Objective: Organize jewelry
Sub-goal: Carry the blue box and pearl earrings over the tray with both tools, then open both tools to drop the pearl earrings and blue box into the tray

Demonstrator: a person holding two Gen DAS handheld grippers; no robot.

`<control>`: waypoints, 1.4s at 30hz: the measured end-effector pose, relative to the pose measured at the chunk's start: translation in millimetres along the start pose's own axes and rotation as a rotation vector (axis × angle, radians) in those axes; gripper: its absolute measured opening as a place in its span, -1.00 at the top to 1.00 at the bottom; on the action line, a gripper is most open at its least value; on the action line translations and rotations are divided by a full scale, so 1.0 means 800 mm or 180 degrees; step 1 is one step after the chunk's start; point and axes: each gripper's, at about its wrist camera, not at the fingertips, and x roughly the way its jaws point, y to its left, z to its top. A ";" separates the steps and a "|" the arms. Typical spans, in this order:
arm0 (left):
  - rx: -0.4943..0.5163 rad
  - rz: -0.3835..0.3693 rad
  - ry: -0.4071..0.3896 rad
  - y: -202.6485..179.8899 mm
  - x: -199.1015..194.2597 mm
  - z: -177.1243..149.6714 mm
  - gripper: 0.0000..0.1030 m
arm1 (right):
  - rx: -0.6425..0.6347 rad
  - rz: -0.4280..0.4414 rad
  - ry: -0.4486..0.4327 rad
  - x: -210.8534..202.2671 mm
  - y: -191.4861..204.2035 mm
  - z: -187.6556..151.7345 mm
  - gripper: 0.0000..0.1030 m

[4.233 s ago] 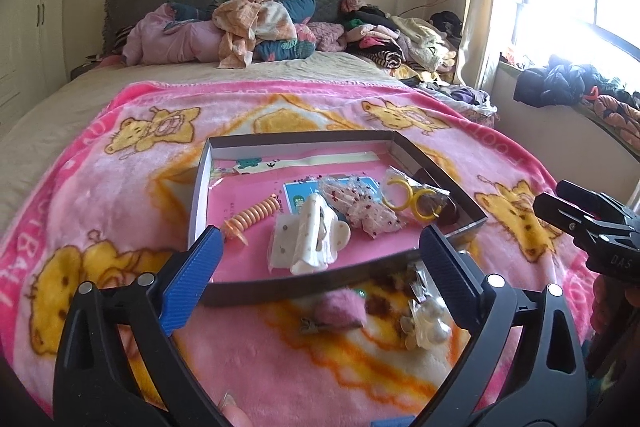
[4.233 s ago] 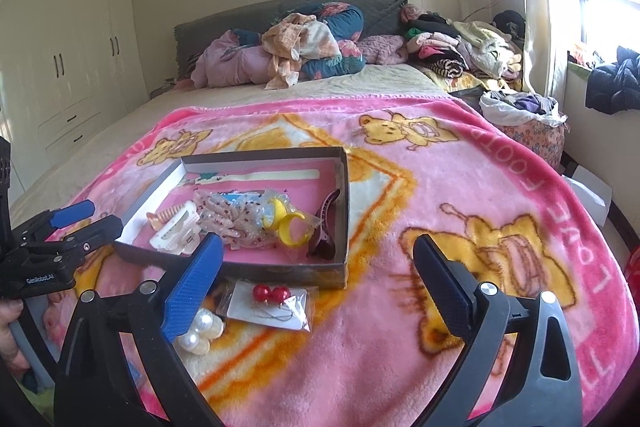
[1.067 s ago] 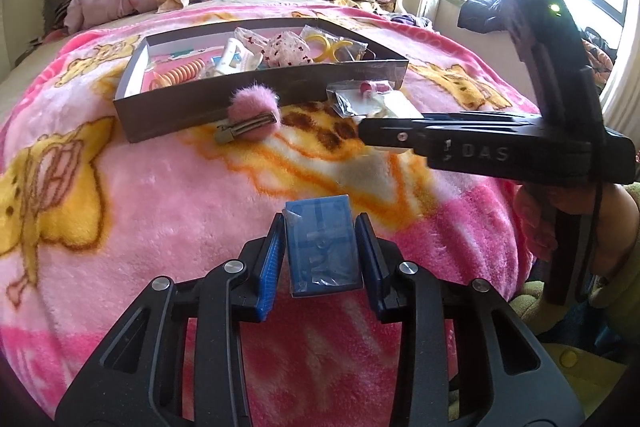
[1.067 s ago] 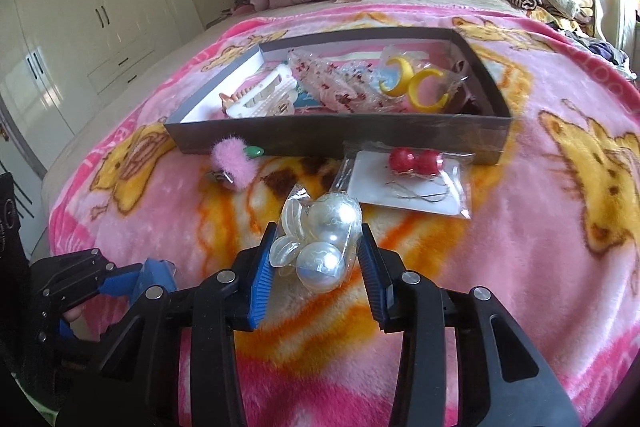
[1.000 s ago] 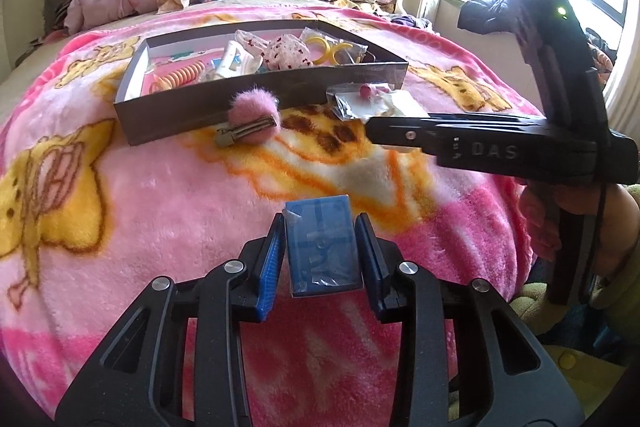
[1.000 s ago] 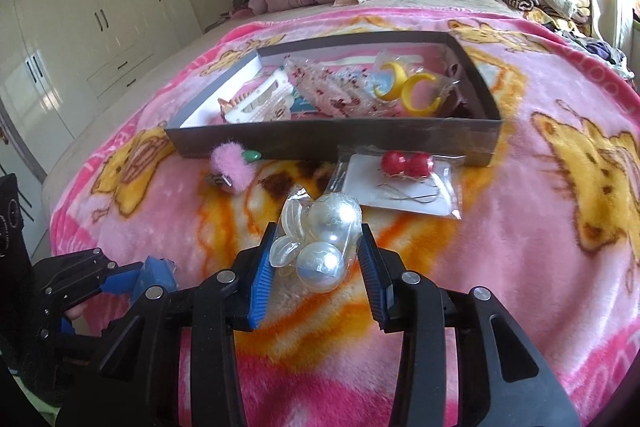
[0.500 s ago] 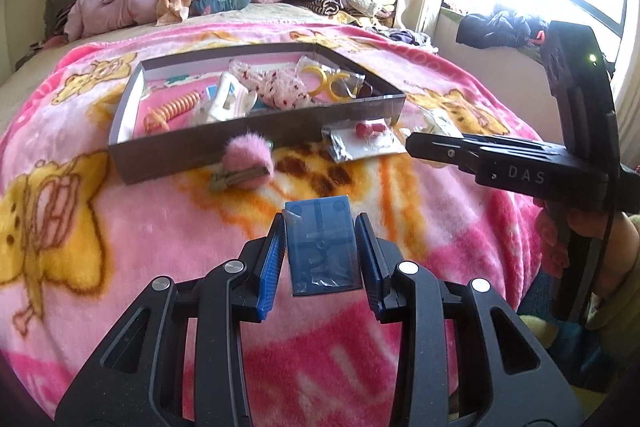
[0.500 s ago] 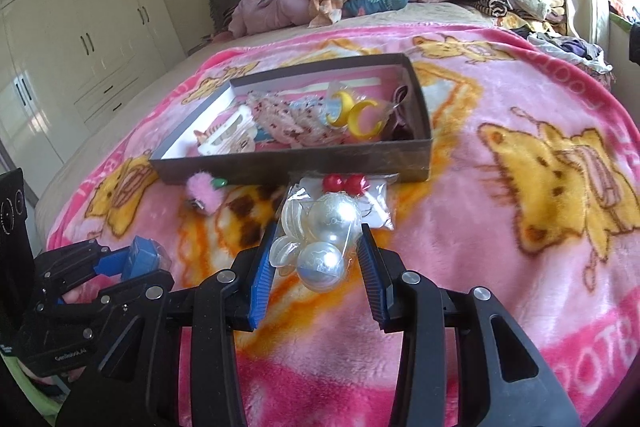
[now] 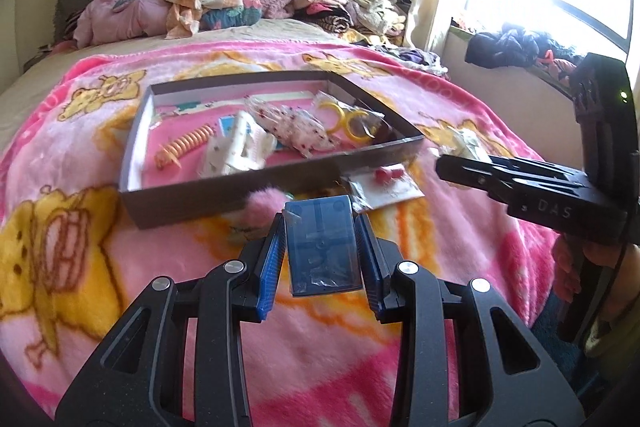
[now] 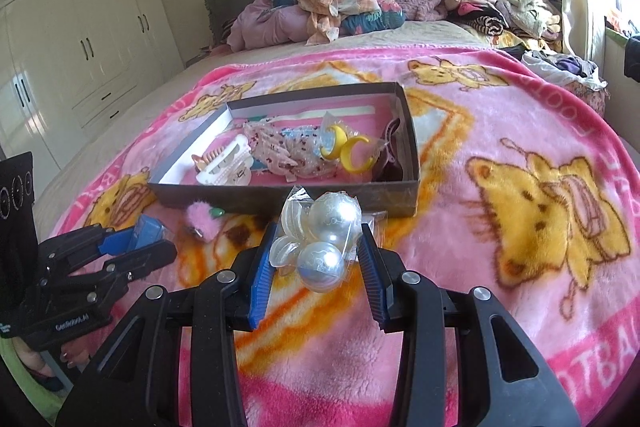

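Left gripper (image 9: 320,227) is clamped on a blue packet (image 9: 321,245), held above the blanket (image 9: 80,267) just in front of the box (image 9: 224,193). Right gripper (image 10: 316,247) is clenched on a clear bag of pearl balls (image 10: 326,239), held near the box's front wall. A pink pom-pom clip (image 10: 201,217) is seen on the blanket against the box front; a red-bead packet (image 9: 386,183) lies beside it. In the box are laid a white claw clip (image 10: 226,165), a yellow hoop (image 10: 354,155), an orange coil (image 9: 184,145).
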 end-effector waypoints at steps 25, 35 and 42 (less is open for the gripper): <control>-0.0325 0.0403 -0.0250 0.075 0.034 0.068 0.47 | -0.0174 -0.0082 -0.0048 0.033 -0.002 0.054 0.27; -0.0355 0.0476 -0.0194 0.092 0.063 0.079 0.47 | -0.0183 -0.0119 0.0026 0.070 -0.005 0.075 0.27; -0.0387 0.0512 -0.0149 0.101 0.082 0.082 0.47 | -0.0231 -0.0180 0.0116 0.098 -0.006 0.082 0.27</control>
